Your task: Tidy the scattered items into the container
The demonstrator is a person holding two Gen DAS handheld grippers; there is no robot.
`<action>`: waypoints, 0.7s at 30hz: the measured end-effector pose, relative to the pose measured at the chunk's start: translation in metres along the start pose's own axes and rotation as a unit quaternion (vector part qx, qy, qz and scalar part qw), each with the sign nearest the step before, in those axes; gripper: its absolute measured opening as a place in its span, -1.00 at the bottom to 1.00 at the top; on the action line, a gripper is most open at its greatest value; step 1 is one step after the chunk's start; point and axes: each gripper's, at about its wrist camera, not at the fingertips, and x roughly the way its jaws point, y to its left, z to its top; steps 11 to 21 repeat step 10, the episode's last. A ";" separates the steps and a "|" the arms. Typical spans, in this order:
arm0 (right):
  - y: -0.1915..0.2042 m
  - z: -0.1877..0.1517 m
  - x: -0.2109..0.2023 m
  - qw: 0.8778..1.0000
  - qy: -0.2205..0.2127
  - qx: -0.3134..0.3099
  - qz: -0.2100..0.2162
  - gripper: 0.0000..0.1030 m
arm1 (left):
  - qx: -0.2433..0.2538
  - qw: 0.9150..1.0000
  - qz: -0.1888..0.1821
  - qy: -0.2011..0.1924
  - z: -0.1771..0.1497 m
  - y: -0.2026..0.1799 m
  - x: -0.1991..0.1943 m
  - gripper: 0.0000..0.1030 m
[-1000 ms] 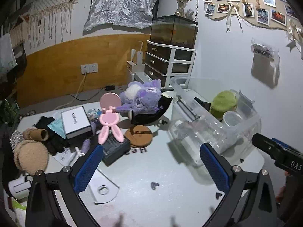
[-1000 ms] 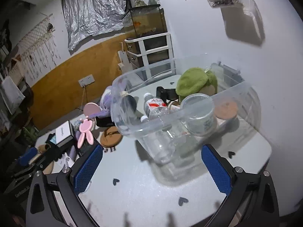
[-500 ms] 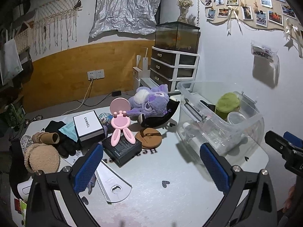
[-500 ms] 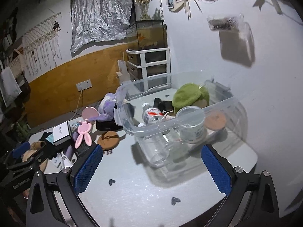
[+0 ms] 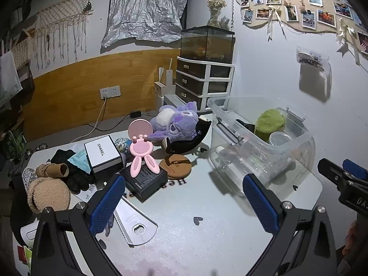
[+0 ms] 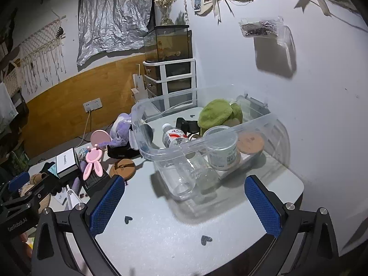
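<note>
Container-bound clutter lies spread over the white table [image 5: 207,241], and we hold both grippers low over its near edge with nothing in them. Our left gripper [image 5: 184,197] has its blue-padded fingers [image 5: 107,203] spread wide over bare tabletop; our right gripper [image 6: 185,199] is spread just as wide, empty, facing the clear plastic container [image 6: 170,153].

Nearest our left fingers lies a white serrated tool [image 5: 133,223]. Just beyond it sits a black box [image 5: 147,181] with the pink bunny-shaped stand [image 5: 141,154] leaning on top of it. Beside the box rests a round brown coaster [image 5: 176,166]. To the left we see the white CHANEL box [image 5: 102,153], black gloves [image 5: 73,177], a tan fuzzy item [image 5: 47,194] and a cardboard roll [image 5: 58,170]. Farther back a purple plush toy [image 5: 177,124] lies on a black object, just beside the container's left wall.

The container stands on the right side of the table against the wall. Inside it we can see a water bottle [image 6: 177,140] lying down, a clear plastic cup [image 6: 222,147] upright, a brown disc [image 6: 249,142], a green plush item [image 6: 218,113] and something black behind it.

Beyond the table stand a white drawer unit [image 5: 204,81] and a fish tank [image 5: 207,43].
</note>
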 end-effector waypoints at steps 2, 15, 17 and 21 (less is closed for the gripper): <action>0.000 0.000 -0.001 1.000 -0.001 0.000 0.000 1.00 | 0.000 1.000 0.000 0.001 0.000 -0.001 -0.001 0.99; -0.002 0.001 -0.001 1.000 -0.001 0.004 -0.001 1.00 | 0.006 1.000 -0.003 0.002 0.000 0.004 -0.002 0.99; -0.002 0.001 -0.001 1.000 -0.001 0.004 -0.001 1.00 | 0.006 1.000 -0.003 0.002 0.000 0.004 -0.002 0.99; -0.002 0.001 -0.001 1.000 -0.001 0.004 -0.001 1.00 | 0.006 1.000 -0.003 0.002 0.000 0.004 -0.002 0.99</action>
